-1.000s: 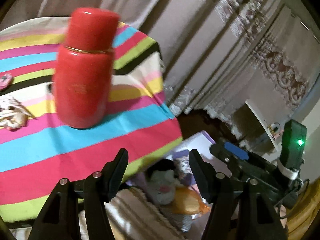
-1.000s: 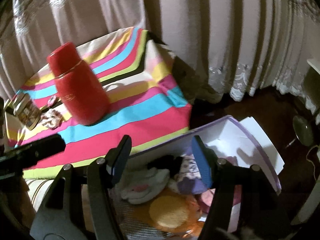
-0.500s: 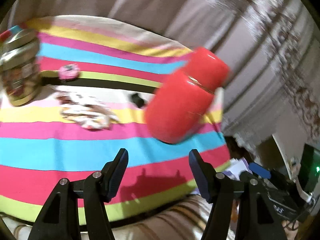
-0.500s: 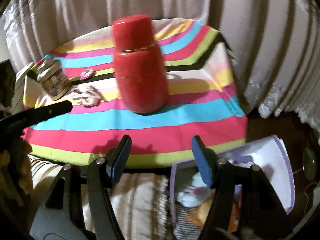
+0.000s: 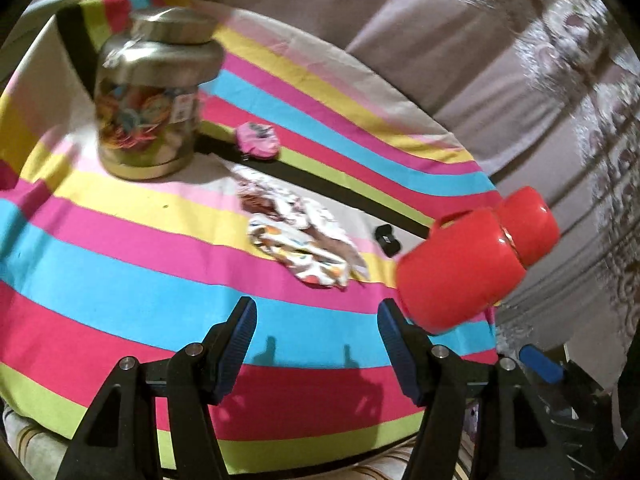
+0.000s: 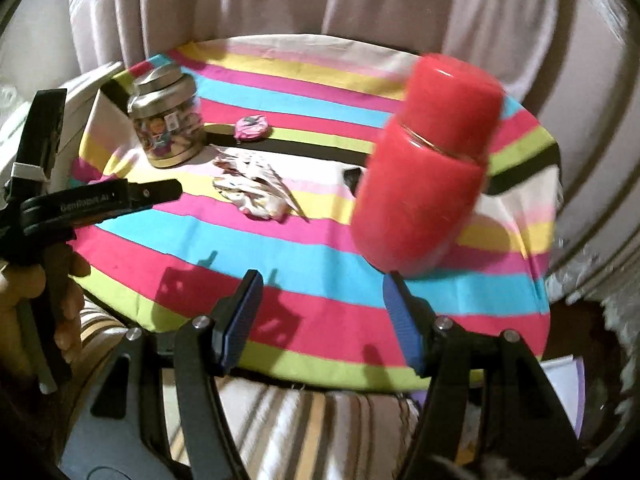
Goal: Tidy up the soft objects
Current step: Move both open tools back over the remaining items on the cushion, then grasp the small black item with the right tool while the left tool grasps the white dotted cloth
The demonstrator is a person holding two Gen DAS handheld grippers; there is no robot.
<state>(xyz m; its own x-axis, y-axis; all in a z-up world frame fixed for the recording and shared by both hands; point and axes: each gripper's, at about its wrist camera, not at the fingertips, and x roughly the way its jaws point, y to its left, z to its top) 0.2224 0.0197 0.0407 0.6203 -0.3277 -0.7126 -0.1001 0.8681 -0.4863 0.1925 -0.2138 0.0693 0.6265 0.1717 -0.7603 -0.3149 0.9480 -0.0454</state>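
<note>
Both grippers are empty, jaws held moderately wide with only tablecloth showing between the blue pads: the left gripper (image 5: 312,332) hangs over the near stripes, the right gripper (image 6: 322,308) over the near edge of the table (image 6: 280,304). Just beyond the left one lies the patterned cloth (image 5: 304,236), a crumpled white piece with bright spots, resting mid-table between the jar (image 5: 150,100) and the red flask (image 5: 476,264). It looks light, limp and easy to pinch; a raised fold near its middle seems the best place to take hold, since a grip at one edge would likely let it dangle and drag. Behind it, near the jar, sits a pink pouch (image 5: 257,142), small and probably soft too, best taken across its width. Counted: one patterned cloth, one pink pouch, one lidded jar of colourful bits, one red flask, and one small black thing (image 5: 387,237) too small to identify. The flask stands close to the right fingers and could be knocked on a reach.
</note>
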